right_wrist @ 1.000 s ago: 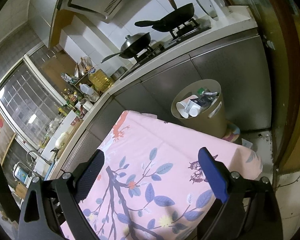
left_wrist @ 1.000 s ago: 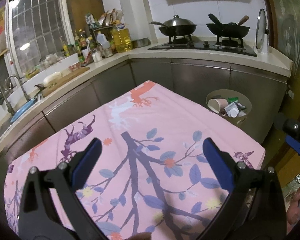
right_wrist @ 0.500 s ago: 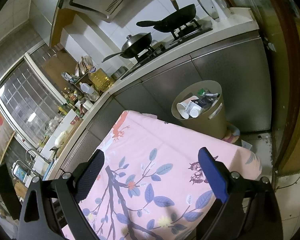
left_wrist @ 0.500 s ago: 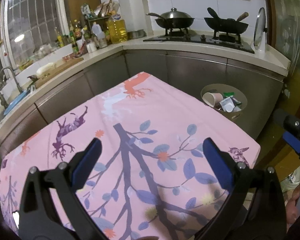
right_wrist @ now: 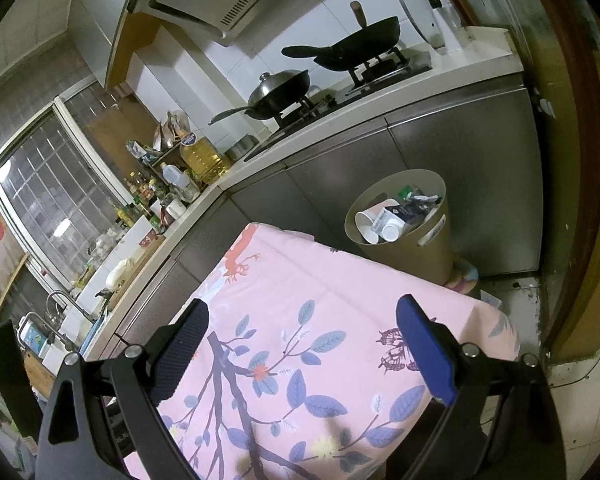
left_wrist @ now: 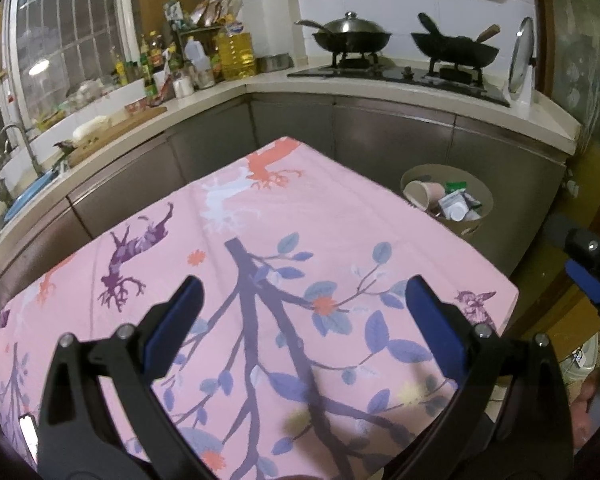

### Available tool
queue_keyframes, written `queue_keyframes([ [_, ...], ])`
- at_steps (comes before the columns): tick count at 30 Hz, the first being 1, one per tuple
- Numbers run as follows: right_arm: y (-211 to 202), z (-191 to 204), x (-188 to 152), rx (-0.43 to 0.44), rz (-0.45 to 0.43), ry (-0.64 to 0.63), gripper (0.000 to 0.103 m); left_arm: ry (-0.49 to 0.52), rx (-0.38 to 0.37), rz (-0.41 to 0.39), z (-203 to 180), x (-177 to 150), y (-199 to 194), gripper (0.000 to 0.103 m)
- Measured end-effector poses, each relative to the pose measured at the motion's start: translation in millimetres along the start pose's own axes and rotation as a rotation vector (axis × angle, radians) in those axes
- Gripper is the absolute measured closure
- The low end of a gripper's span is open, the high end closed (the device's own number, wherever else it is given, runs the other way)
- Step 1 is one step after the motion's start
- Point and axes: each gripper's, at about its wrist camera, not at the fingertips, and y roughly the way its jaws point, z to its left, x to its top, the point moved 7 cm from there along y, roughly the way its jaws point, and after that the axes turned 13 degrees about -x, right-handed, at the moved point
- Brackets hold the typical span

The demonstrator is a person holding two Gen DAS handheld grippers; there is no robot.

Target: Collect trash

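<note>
Both grippers spread and holding nothing: left gripper (left_wrist: 302, 312), right gripper (right_wrist: 302, 334) over the pink tablecloth (left_wrist: 320, 224); trash sits in the bin (right_wrist: 432, 248) ahead-right, nearer the right; no loose scrap visible

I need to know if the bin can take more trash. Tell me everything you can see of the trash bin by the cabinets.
The trash bin is a round, beige, plastic-looking tub that tapers toward its base, with a slot handle cut in its side. It stands upright, open-topped, on the floor against the grey cabinets, just past the far corner of the pink tablecloth. It looks nearly full: a paper cup, a white carton and other packaging reach the rim. Nothing grips it.
</note>
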Motion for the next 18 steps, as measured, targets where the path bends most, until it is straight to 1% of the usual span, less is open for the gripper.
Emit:
queue_keyframes([
  [5, 0.9, -0.5, -1.2, -0.003, 0.003, 0.001, 0.012, -0.005, -0.013, 0.011, -1.9, -3.5, 2.8, 0.006],
  [18, 8.4, -2.1, -7.1, -0.008, 0.017, -0.004, 0.012, -0.013, -0.012, 0.02, -2.1, -4.2, 5.3, 0.006],
])
